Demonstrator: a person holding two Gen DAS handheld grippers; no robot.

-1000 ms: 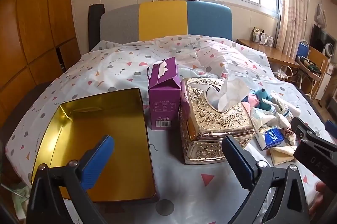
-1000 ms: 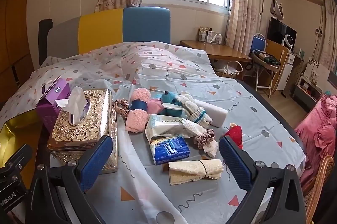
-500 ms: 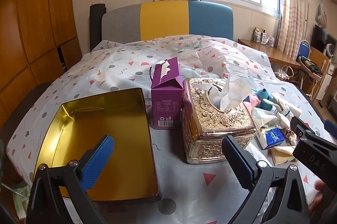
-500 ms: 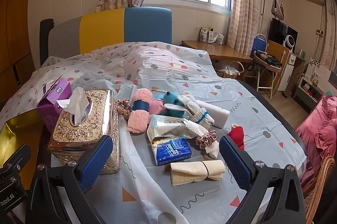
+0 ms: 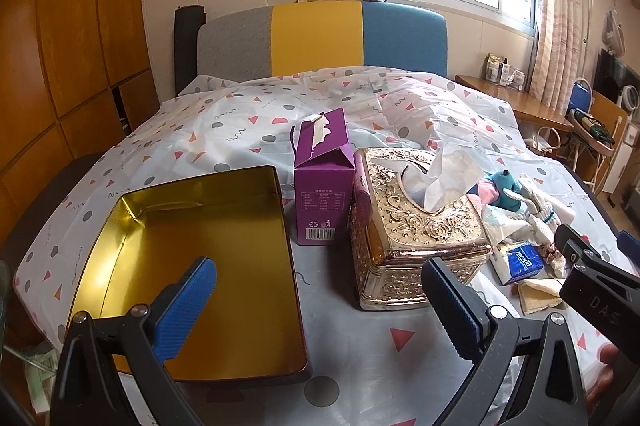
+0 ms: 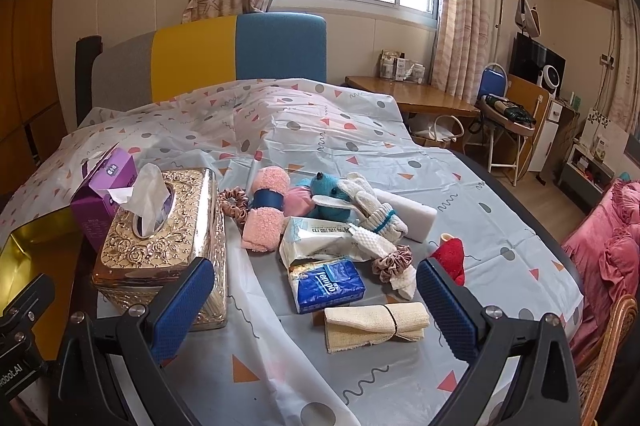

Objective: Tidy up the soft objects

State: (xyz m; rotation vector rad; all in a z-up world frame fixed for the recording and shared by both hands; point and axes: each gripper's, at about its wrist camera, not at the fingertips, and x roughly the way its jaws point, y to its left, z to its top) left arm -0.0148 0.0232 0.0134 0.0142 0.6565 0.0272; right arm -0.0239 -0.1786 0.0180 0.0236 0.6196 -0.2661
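Two grippers (image 5: 320,304) (image 6: 314,296) (both agape), two scrunchies (image 6: 236,204) (image 6: 392,262)

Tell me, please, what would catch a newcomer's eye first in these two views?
Probably the ornate gold tissue box with a tissue sticking up, standing on the patterned sheet beside a purple carton. To its left lies an open gold tin tray; to its right a jumble of soft things, with a teal plush toy and a blue tissue pack. Both grippers hover open, holding nothing.
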